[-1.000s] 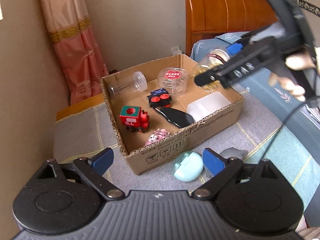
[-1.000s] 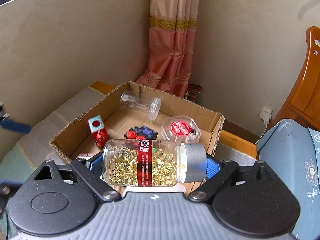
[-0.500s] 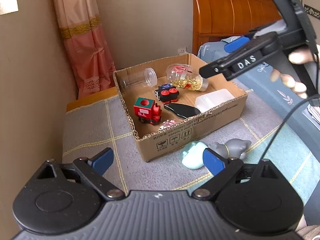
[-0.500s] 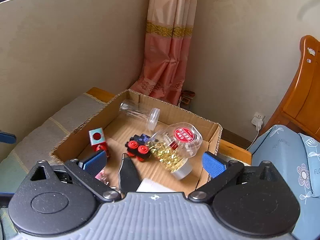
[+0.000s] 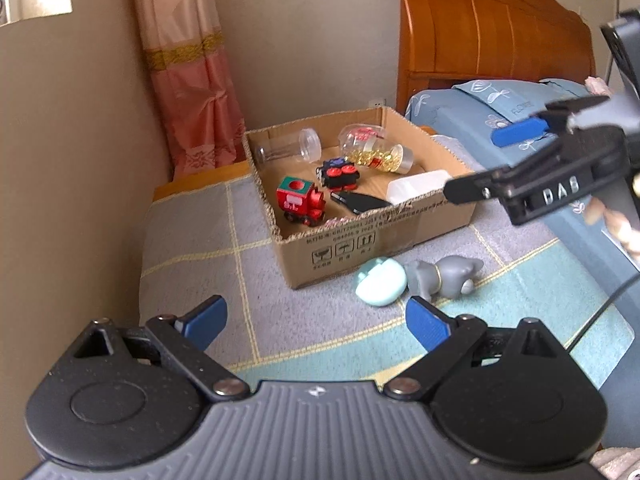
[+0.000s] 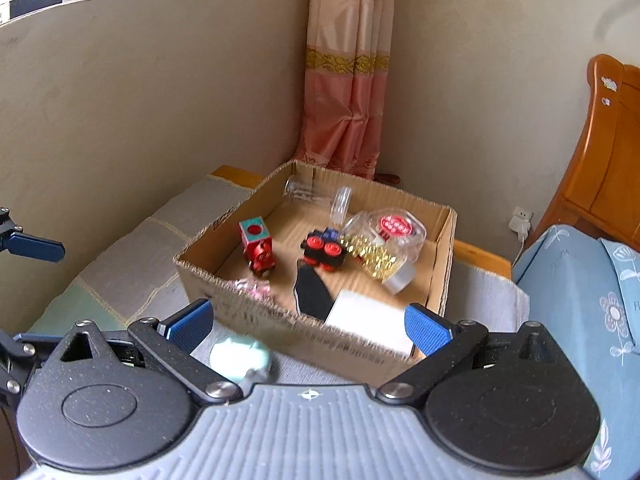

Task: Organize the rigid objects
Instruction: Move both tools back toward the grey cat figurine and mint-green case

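A cardboard box (image 5: 400, 232) (image 6: 448, 240) stands on the grey checked cover. In it the bottle of gold capsules (image 5: 376, 154) (image 6: 372, 256) lies on its side against a red-lidded jar, free of any grip. A red toy train (image 5: 300, 202), a black and red toy (image 5: 338, 174), a clear tube (image 5: 288, 150), a black flat piece (image 5: 360, 202) and a white container (image 5: 416, 184) share the box. My right gripper (image 6: 308, 324) (image 5: 486, 164) hangs open and empty by the box's right side. My left gripper (image 5: 316, 320) is open, back from the box's front wall.
A mint case (image 5: 380, 282) (image 6: 240, 356) and a grey toy figure (image 5: 444, 276) lie on the cover in front of the box. A wall runs along the left, a pink curtain (image 5: 192, 80) fills the corner, and a wooden headboard (image 5: 480, 32) and blue bedding (image 6: 580, 300) lie to the right.
The right gripper opened and released the capsule bottle, which now lies in the box; that gripper then drew back. The left gripper also pulled away from the box.
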`<state>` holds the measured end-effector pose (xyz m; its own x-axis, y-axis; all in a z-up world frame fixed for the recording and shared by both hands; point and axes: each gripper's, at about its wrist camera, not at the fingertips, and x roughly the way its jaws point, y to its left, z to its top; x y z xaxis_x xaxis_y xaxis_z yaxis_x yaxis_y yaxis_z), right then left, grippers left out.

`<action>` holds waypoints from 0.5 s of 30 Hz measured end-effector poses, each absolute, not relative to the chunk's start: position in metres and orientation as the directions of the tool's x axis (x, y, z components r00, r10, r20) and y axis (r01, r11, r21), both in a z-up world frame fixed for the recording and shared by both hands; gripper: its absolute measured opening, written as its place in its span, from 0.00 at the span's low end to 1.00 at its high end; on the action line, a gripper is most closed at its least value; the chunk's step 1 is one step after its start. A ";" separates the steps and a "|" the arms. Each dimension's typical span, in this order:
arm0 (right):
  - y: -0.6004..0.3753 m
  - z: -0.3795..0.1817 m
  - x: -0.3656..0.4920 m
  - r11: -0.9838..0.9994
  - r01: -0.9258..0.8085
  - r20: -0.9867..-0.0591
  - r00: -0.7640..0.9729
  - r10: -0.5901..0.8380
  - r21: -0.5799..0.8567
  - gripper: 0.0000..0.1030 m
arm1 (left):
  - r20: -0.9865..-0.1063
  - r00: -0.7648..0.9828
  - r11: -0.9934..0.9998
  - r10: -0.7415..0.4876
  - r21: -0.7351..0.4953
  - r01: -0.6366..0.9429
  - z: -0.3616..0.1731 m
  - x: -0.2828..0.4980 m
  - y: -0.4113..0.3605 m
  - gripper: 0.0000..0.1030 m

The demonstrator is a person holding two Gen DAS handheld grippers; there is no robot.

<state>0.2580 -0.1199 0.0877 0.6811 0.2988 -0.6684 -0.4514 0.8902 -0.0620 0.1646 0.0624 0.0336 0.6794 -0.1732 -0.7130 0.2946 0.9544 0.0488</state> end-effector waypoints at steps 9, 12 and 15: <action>-0.114 0.031 0.246 0.932 -0.362 -0.703 0.656 0.274 0.026 1.00 | -0.718 0.680 0.968 -0.149 0.035 0.250 0.016 0.159 0.065 0.93; -0.110 0.013 0.247 0.946 -0.319 -0.709 0.653 0.266 0.062 1.00 | -0.726 0.673 0.970 -0.139 0.037 0.240 0.006 0.157 0.064 0.93; -0.107 -0.001 0.251 0.964 -0.259 -0.717 0.660 0.226 0.066 1.00 | -0.733 0.670 0.971 -0.118 0.056 0.231 -0.004 0.158 0.061 0.93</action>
<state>0.2513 -0.1065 -0.0011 0.6598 0.2260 -0.7167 -0.2589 0.9637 0.0656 0.1580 0.0614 -0.0035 0.6702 -0.1175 -0.7328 0.2314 0.9713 0.0558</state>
